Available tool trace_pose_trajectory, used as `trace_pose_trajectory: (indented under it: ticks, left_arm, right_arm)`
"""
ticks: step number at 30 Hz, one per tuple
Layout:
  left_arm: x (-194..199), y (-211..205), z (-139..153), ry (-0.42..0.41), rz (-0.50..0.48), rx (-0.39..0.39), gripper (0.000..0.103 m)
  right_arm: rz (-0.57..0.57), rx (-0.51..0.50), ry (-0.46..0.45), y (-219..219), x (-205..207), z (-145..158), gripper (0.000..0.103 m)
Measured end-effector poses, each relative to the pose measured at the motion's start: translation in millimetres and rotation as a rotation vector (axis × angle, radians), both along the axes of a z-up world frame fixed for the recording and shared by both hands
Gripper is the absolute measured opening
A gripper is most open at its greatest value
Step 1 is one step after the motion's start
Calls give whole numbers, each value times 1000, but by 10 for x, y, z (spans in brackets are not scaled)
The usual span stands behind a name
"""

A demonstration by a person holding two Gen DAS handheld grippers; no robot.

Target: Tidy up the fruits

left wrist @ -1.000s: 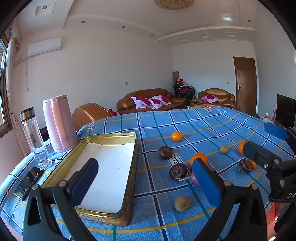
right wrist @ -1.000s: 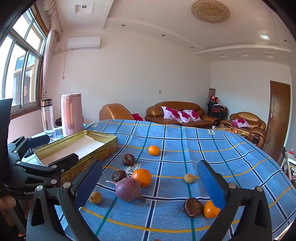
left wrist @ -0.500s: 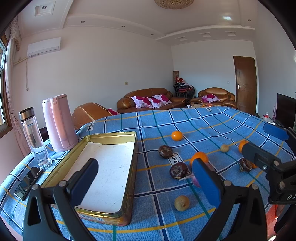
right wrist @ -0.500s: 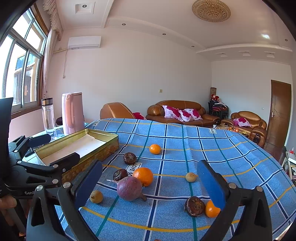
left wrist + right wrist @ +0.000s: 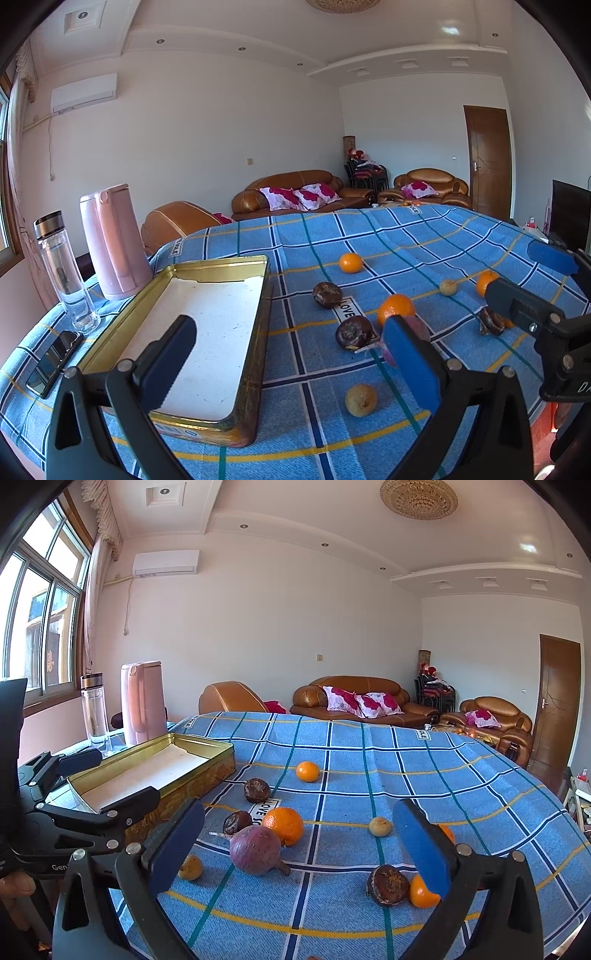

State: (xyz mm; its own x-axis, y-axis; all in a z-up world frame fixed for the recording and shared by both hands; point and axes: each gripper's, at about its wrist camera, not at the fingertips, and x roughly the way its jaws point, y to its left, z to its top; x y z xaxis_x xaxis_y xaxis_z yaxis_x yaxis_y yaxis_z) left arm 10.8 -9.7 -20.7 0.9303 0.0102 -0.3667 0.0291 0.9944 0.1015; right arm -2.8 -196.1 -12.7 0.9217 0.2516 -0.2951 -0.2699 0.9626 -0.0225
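Fruit lies scattered on the blue checked tablecloth: a purple fruit (image 5: 255, 849), oranges (image 5: 283, 826) (image 5: 307, 771) (image 5: 423, 890), dark wrinkled fruits (image 5: 256, 789) (image 5: 237, 822) (image 5: 388, 885) and small yellowish ones (image 5: 190, 867) (image 5: 380, 826). To their left stands a gold tin tray (image 5: 207, 317) holding only a white liner. My left gripper (image 5: 288, 323) hovers open over the tray's near right corner. My right gripper (image 5: 299, 808) hangs open above the purple fruit and the nearest orange, with nothing between its fingers. Each gripper shows in the other's view: the left gripper (image 5: 125, 775) and the right gripper (image 5: 511, 269).
A pink kettle (image 5: 114, 240), a clear bottle (image 5: 64, 273) and a phone (image 5: 55, 363) sit left of the tray, near the table edge. A hand (image 5: 14, 882) holds the left gripper. Brown sofas (image 5: 354, 701) stand beyond the table.
Both grippers stay open and almost still. The fruits shift only slightly in the right wrist view.
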Motion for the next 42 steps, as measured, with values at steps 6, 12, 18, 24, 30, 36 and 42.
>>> trace_pose_trajectory:
  ticks: [6, 12, 18, 24, 30, 36, 42]
  left_arm:
    - [27, -57, -47, 16, -7, 9, 103]
    - [80, -110, -109, 43, -25, 8, 103]
    - [131, -158, -179, 71, -44, 11, 103]
    - [180, -245, -317, 120, -95, 13, 99]
    - [297, -286, -474, 203, -130, -13, 75]
    - [368, -347, -594, 271, -176, -38, 46]
    - [374, -298, -647, 300, -192, -69, 28]
  right_arm:
    - [-13, 5, 9, -63, 17, -30, 102]
    - [-14, 53, 23, -186, 38, -86, 102]
    - [-48, 76, 32, -350, 55, -185, 102]
    - [-134, 65, 74, -638, 77, -374, 102]
    - [-176, 64, 136, -817, 177, -550, 102]
    - [-198, 57, 135, -890, 185, -593, 102]
    - [-204, 50, 171, -981, 245, -652, 99]
